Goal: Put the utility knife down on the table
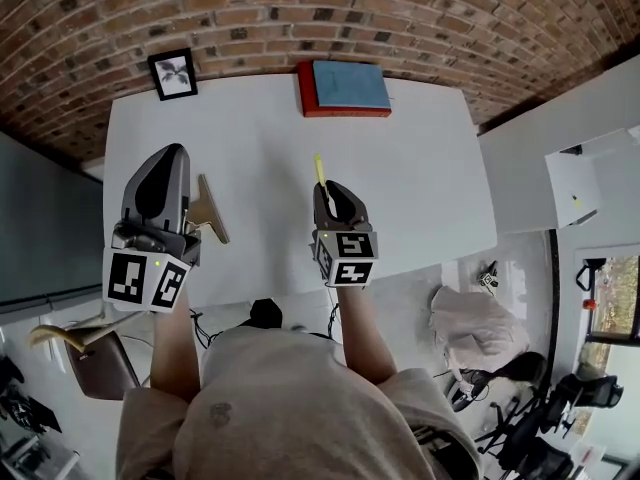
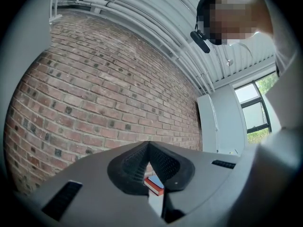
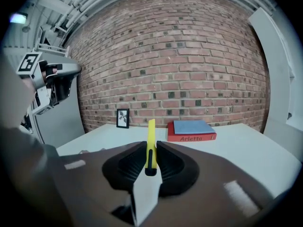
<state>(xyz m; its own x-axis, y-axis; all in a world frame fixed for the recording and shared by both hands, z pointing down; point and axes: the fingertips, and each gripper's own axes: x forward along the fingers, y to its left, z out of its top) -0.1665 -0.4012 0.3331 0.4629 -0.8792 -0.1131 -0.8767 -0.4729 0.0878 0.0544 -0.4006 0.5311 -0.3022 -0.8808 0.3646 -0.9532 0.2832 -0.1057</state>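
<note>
A yellow utility knife (image 1: 320,171) sticks out forward from my right gripper (image 1: 326,192), which is shut on its handle over the near middle of the white table (image 1: 430,178). In the right gripper view the knife (image 3: 151,143) stands upright between the two dark pads, pointing toward the brick wall. My left gripper (image 1: 168,156) is held high at the left, above the table's near left part. Its jaws (image 2: 148,144) meet at the tips with nothing between them.
A red book (image 1: 343,107) with a blue book (image 1: 350,84) on top lies at the table's far edge. A small black picture frame (image 1: 173,74) stands at the far left. A tan wooden piece (image 1: 210,211) lies beside the left gripper. A brick wall (image 1: 320,13) runs behind.
</note>
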